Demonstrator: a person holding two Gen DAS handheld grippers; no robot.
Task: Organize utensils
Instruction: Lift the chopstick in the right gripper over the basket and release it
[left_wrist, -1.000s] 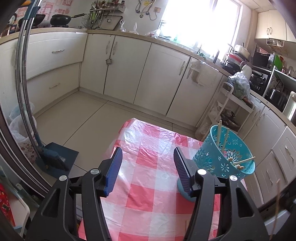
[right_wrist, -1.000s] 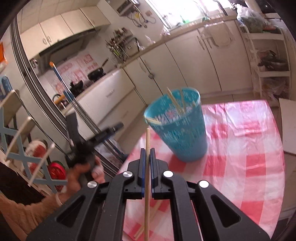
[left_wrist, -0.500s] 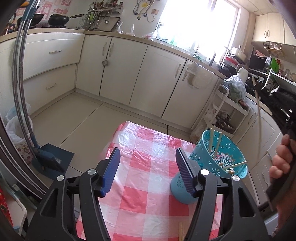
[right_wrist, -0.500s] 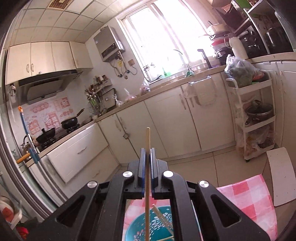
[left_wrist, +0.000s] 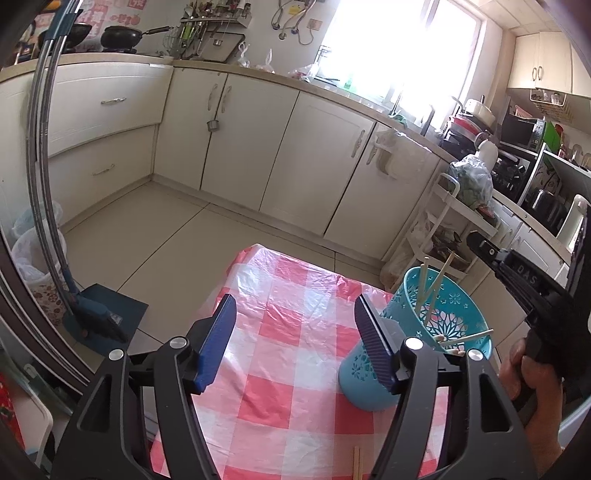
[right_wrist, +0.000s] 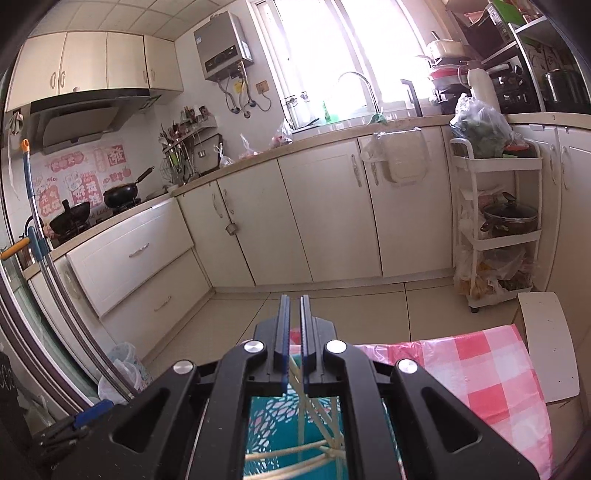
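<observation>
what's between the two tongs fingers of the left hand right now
Nothing is gripped: in the left wrist view, the left tongs are opening over bare red-and-white checked tablecloth. The teal perforated plastic utensil holder stands just outside the right-hand finger.

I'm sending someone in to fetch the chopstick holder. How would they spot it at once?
Find the table with the red-and-white checked cloth in the middle of the kitchen. On its right side stands a teal plastic cup, with cut-out flower patterns in its wall and pale chopsticks poking from the top. Nothing else upright stands on the cloth.
</observation>
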